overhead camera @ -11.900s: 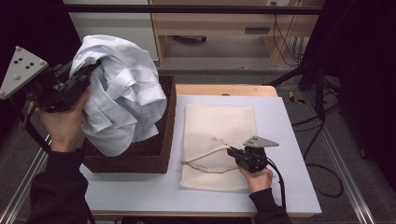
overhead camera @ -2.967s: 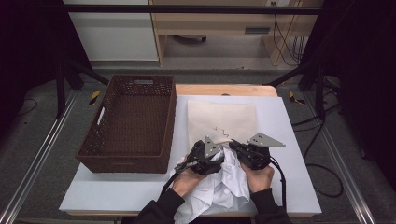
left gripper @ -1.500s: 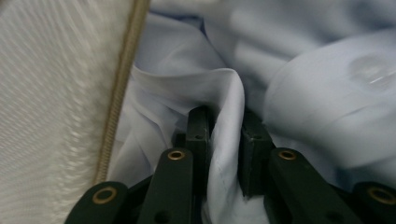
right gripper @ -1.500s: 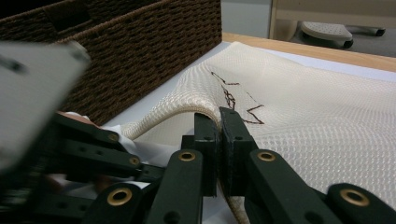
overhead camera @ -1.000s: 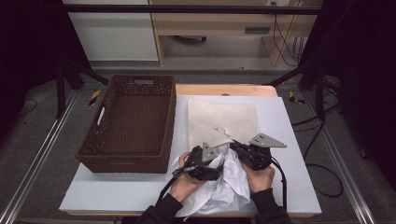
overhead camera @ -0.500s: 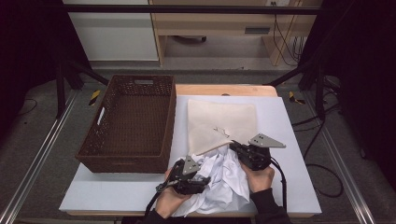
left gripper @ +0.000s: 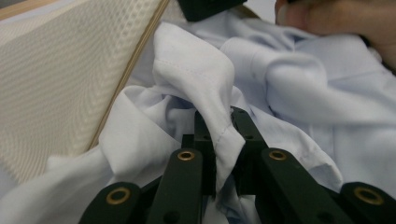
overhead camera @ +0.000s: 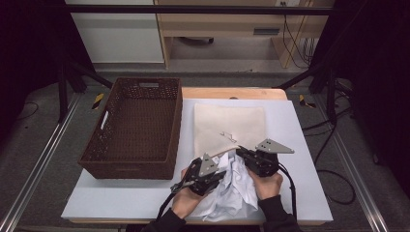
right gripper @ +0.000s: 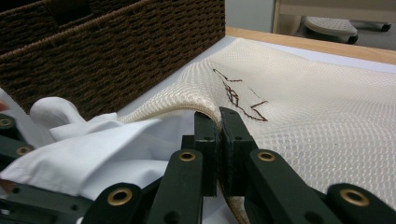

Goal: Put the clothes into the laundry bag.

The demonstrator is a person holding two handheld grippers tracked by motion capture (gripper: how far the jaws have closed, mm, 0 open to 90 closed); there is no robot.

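Note:
A crumpled white shirt (overhead camera: 232, 191) lies at the table's front edge, partly under the near end of a cream mesh bag (overhead camera: 231, 123). My left gripper (overhead camera: 216, 175) is shut on a fold of the shirt (left gripper: 205, 88). To its right, my right gripper (overhead camera: 240, 153) is shut on the near edge of the mesh bag (right gripper: 205, 109) and holds that edge lifted above the shirt (right gripper: 93, 154). The bag (right gripper: 317, 107) has a brown stitched mark on top. Both hands sit close together over the shirt.
A dark brown wicker basket (overhead camera: 135, 125) stands at the left of the white table top (overhead camera: 300, 145), and its wall (right gripper: 107, 51) is close beside the bag. Cables trail from both grippers off the front edge.
The shirt came out of the basket to the table front. In the last second my left gripper moved down and left along the shirt, then back toward the bag's mouth.

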